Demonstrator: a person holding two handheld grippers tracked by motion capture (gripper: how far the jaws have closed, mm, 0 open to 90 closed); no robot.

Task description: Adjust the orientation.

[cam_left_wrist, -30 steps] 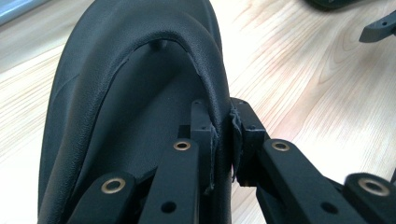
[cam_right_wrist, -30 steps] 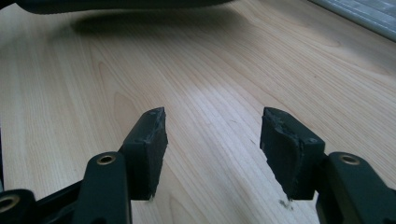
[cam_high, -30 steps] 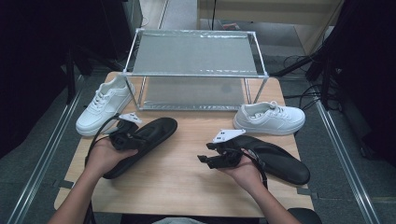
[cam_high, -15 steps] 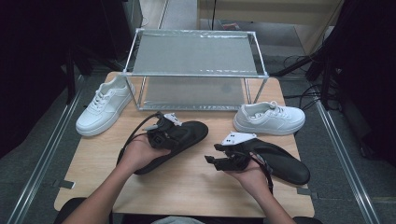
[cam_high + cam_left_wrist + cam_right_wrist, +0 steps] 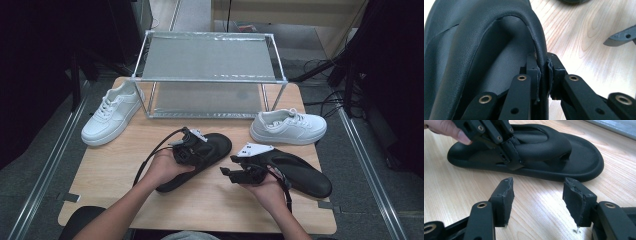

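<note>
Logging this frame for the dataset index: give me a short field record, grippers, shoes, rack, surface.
left gripper: shut on the strap edge of the left black slipper
right gripper: open, nothing between the jaws, pointing at the left black slipper
right black slipper: flat on the table by the right hand
white sneakers: left white sneaker and right white sneaker, either side of the rack
rack: two metal shelves, both bare, at the far edge
table: light wood

The table (image 5: pixel 210 200) was lit softly from above, but the room around it was very dark. A white shine sat on the wood in the right gripper view, with small shadows under the black sandal (image 5: pixel 574 157). The close jaws looked blurry.
</note>
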